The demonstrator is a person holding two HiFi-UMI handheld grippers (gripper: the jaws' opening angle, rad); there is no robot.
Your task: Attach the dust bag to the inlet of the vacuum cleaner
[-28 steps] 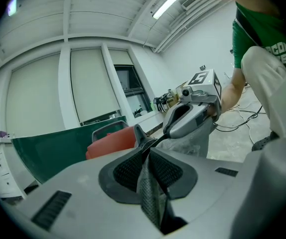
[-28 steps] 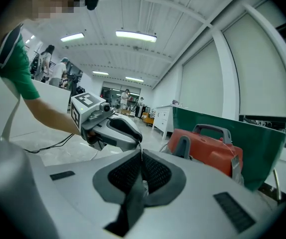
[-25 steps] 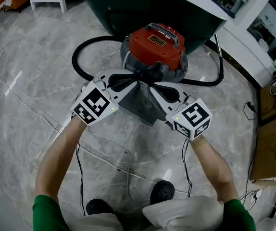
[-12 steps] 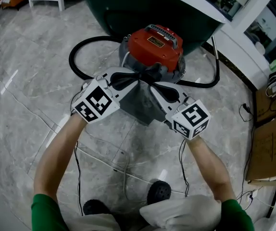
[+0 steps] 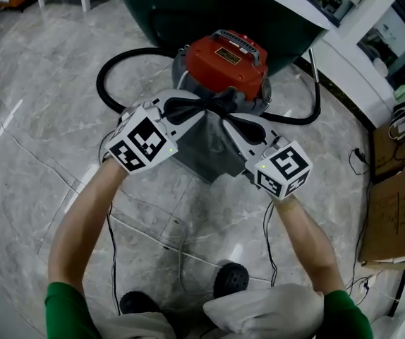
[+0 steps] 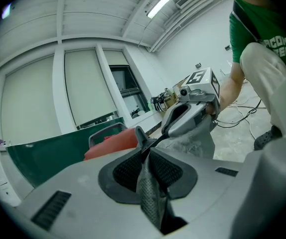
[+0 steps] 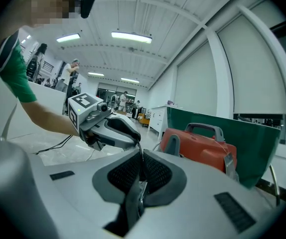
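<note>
Left tool (image 5: 199,109) and right tool (image 5: 225,116) meet tip to tip at upper centre of the head view, directly in front of the vacuum cleaner (image 5: 224,62). Both tools are clamped on the dust bag (image 5: 206,150). In each gripper view the ribbed pads (image 6: 128,171) are closed together with a fold of grey fabric pinched between them. The bag body hangs below the tools, in front of the vacuum cleaner's grey lower housing and above the marble floor (image 5: 40,154). A black hose (image 5: 107,83) loops to the left of the vacuum cleaner. Contact between bag and inlet cannot be determined.
</note>
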